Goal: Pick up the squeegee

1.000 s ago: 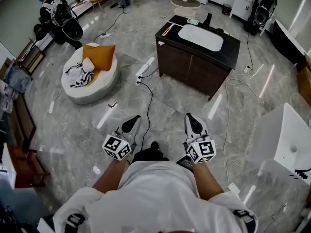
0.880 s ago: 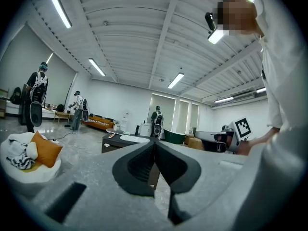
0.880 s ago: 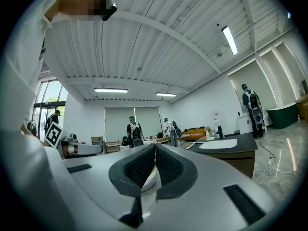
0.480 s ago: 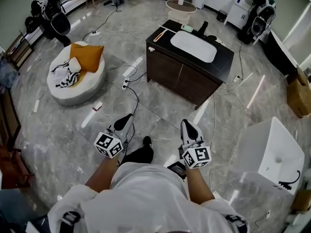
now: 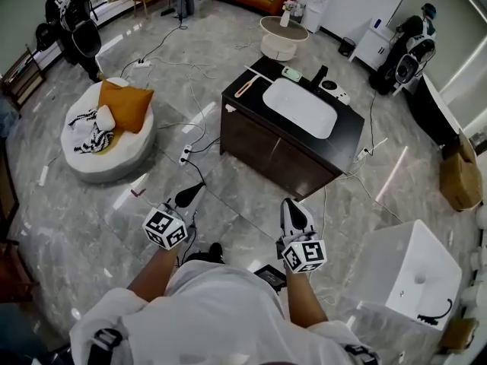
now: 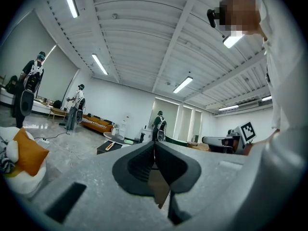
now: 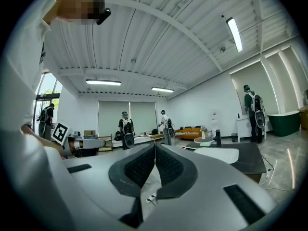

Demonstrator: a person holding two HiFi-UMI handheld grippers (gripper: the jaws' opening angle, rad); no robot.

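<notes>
An orange-handled tool, apparently the squeegee (image 5: pixel 244 89), lies on the far left corner of a dark cabinet's black top (image 5: pixel 350 137). It also shows small and far off in the left gripper view (image 6: pixel 109 146). My left gripper (image 5: pixel 190 195) is held level over the floor, well short of the cabinet, shut and holding nothing (image 6: pixel 154 146). My right gripper (image 5: pixel 293 207) is level beside it, also shut and holding nothing (image 7: pixel 155 150). Both point toward the cabinet.
A white basin (image 5: pixel 299 106) and a black faucet (image 5: pixel 317 75) sit on the cabinet. Cables and a power strip (image 5: pixel 185 154) run over the floor ahead. A round white pouf (image 5: pixel 99 162) stands left, a white box (image 5: pixel 407 276) right. People stand far back.
Both grippers have travelled forward with the person, and the cabinet now lies closer and lower in the head view. The jaws stayed shut.
</notes>
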